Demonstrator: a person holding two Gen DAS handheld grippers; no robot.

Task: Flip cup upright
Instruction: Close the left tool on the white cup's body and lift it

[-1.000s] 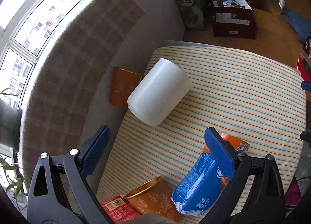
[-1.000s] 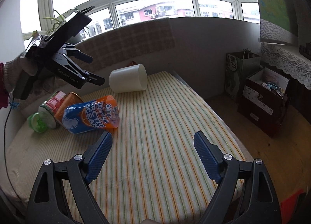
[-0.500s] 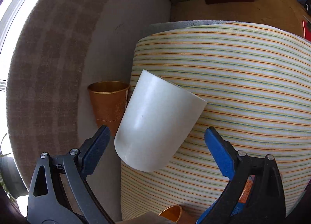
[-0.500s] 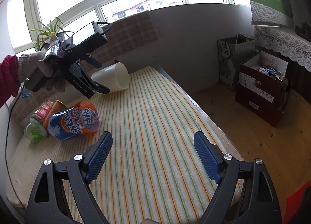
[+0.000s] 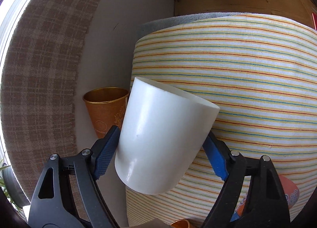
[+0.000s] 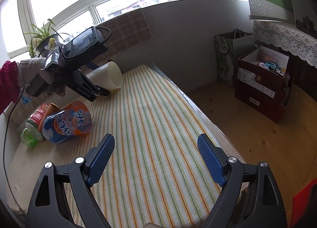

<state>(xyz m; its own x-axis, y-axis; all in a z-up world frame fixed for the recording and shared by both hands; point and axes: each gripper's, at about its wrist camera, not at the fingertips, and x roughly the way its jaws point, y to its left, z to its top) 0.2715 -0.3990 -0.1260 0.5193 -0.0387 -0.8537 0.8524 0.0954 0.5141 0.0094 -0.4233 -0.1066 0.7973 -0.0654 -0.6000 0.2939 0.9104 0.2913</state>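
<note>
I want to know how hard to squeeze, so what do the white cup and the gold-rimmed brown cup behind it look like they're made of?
White cup: probably hard plastic, maybe glazed ceramic; smooth, opaque, thick rim, soft glossy highlights. Brown cup: likely paper with a printed pattern; thin rolled rim, shiny gold, foil-like inside. The left gripper's blue pads look like textured rubber.

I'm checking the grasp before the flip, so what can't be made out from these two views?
- Left tool contact with the white cup: left wrist view, the cup's body covers both pad faces.
- Cup's base: right wrist view, hidden behind the left tool.
- Orange paper cup: left wrist view, its side is partly behind the white cup.
- Snack tub label: right wrist view, upside down and only partly legible.
</note>
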